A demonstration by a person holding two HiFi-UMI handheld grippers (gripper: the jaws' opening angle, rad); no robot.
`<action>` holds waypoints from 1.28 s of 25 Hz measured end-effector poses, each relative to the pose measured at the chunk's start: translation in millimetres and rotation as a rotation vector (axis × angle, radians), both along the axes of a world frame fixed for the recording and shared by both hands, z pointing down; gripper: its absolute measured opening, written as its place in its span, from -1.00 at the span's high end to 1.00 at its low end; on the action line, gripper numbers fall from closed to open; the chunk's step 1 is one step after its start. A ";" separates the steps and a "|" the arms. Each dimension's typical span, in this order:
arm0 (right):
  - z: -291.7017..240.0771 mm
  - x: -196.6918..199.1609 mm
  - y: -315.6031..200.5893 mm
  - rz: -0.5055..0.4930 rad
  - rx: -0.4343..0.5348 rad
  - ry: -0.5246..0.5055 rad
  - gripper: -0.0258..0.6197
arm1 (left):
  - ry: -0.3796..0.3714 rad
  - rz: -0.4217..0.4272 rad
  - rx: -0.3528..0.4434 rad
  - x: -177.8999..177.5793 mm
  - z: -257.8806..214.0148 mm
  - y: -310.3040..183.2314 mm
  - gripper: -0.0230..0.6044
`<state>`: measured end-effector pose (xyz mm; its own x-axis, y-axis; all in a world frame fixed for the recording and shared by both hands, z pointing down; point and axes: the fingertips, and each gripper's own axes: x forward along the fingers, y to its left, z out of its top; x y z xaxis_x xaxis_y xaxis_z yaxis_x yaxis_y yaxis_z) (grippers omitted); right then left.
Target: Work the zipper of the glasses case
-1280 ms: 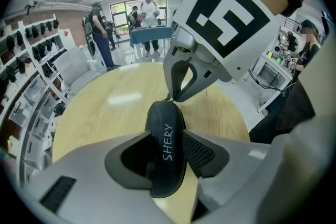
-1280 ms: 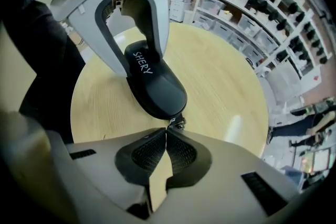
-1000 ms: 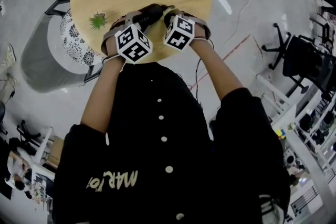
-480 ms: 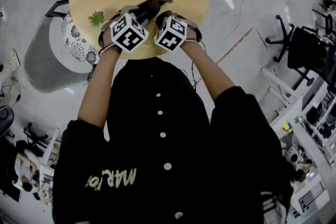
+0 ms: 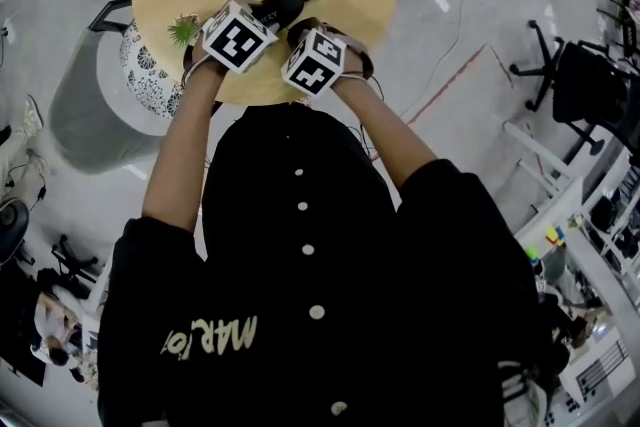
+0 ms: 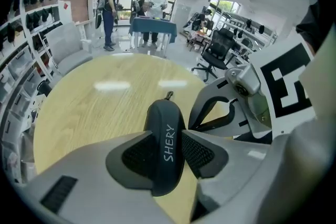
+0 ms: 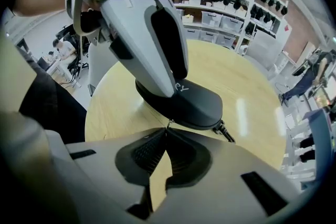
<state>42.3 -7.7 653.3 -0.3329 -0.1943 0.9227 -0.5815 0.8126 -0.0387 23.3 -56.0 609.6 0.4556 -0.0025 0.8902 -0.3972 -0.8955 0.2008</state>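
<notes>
Holding the glasses case [image 6: 164,113] down on the table [image 6: 94,107], close to the table's rim on the person's side, with the left gripper [image 6: 167,136]: pads pressed against both long flanks, most likely to stop the case from skidding over the table once the zip gets tugged. Pinching with the right gripper [image 7: 167,131], fingertips squeezed together, what looks like the thin zipper pull [image 7: 168,124], low over the table at the case's seam; probably the grip needed to drag the slider round. Tilted steeply down toward the table, both of them, to reach from above. As to looks: black, smooth, rounded like a pebble, apparently a stiff shell; white lettering "SHERY" along the top; a short dark tab [image 7: 227,134] at the end toward the table's middle. Hard to tell how far the zip stands open.
</notes>
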 end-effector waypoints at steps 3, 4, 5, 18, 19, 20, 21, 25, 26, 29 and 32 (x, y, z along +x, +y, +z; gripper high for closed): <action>-3.1 -6.9 2.7 0.001 0.001 -0.009 0.91 | 0.006 -0.001 0.008 2.8 -4.8 -6.5 0.39; -4.0 -10.2 3.5 0.003 0.001 -0.015 0.90 | 0.007 -0.003 0.029 3.4 -8.3 -12.2 0.39; -4.6 -14.1 4.6 0.005 0.000 -0.021 0.91 | 0.007 -0.007 0.045 3.2 -10.9 -16.5 0.39; -5.3 -58.7 21.1 0.036 -0.023 -0.086 0.90 | 0.015 -0.027 0.040 0.3 -12.9 -16.0 0.41; -5.4 -62.2 20.9 0.041 -0.027 -0.094 0.90 | 0.018 -0.029 0.041 -0.1 -12.7 -17.2 0.41; -5.2 -65.4 20.7 0.049 -0.033 -0.103 0.90 | 0.020 -0.029 0.043 -0.3 -12.4 -18.6 0.41; -4.7 -68.3 20.7 0.058 -0.037 -0.113 0.90 | 0.021 -0.030 0.044 -0.4 -11.9 -19.4 0.41; -3.6 -83.0 22.5 0.064 -0.038 -0.144 0.90 | 0.024 -0.031 0.033 -1.5 -9.4 -17.4 0.41; -4.3 -87.6 22.6 0.060 -0.035 -0.149 0.89 | 0.027 -0.033 0.034 -2.2 -9.8 -16.9 0.42; -4.5 -95.1 22.7 0.064 -0.036 -0.159 0.89 | 0.040 -0.044 0.040 -1.9 -11.1 -16.6 0.42; -0.2 -91.2 23.6 0.083 -0.041 -0.159 0.89 | 0.046 -0.049 0.026 -0.8 -9.2 -13.6 0.45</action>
